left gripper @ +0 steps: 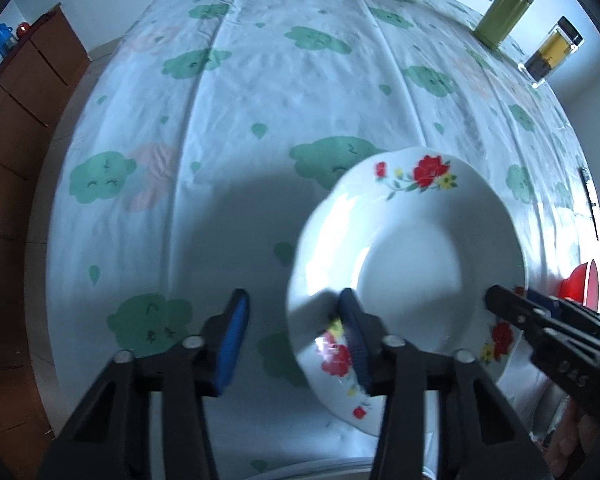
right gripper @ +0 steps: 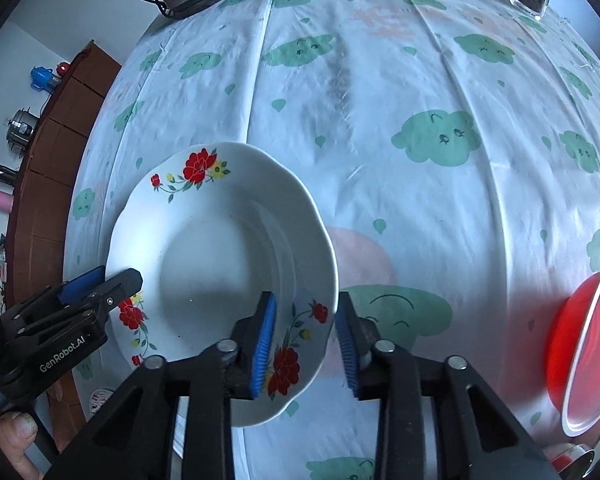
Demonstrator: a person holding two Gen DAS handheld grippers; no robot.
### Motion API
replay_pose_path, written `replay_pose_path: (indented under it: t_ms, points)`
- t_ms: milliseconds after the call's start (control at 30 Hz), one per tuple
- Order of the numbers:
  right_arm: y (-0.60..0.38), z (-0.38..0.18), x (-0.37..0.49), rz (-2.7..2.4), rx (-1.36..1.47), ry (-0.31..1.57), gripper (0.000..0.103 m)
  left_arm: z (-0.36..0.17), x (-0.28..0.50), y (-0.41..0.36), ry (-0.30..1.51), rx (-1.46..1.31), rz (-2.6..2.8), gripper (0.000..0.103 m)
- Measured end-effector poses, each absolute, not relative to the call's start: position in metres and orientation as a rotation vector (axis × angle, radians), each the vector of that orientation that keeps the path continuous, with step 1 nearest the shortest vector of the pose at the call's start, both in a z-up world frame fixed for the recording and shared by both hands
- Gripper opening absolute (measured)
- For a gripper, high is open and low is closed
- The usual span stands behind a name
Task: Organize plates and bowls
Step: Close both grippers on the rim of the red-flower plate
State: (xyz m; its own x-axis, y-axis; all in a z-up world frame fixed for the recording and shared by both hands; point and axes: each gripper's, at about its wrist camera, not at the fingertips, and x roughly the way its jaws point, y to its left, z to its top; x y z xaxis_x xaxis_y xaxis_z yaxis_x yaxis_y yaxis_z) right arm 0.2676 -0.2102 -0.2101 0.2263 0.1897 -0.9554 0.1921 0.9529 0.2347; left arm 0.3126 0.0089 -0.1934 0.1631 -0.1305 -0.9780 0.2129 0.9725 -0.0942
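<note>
Straddling plate (left gripper: 412, 248) on cloud-print tablecloth (left gripper: 260, 100): left tongs (left gripper: 294, 298), right tongs (right gripper: 307, 298) (both spread)

Plate (right gripper: 220, 248) on tablecloth (right gripper: 380, 180) — bowl (right gripper: 580, 344) to its right

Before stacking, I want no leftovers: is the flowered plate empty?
Empty. The flowered plate shows only a bare white well in both wrist views, with nothing lying in it.

The red bowl (right gripper: 580, 356) is cut off by the frame's right edge.
</note>
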Motion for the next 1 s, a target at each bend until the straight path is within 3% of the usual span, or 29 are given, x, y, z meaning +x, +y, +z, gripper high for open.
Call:
replay_pose_path:
  t_ms: [33, 1000]
  points:
    - [-0.210, -0.211, 0.268, -0.004, 0.328, 1.352, 0.028, -0.193, 0.312, 0.006, 1.390, 0.067, -0.265, 0.024]
    - [-0.198, -0.173, 0.254, 0.057, 0.261, 1.300, 0.026, -0.157, 0.294, 0.005, 1.288, 0.118, -0.190, 0.025]
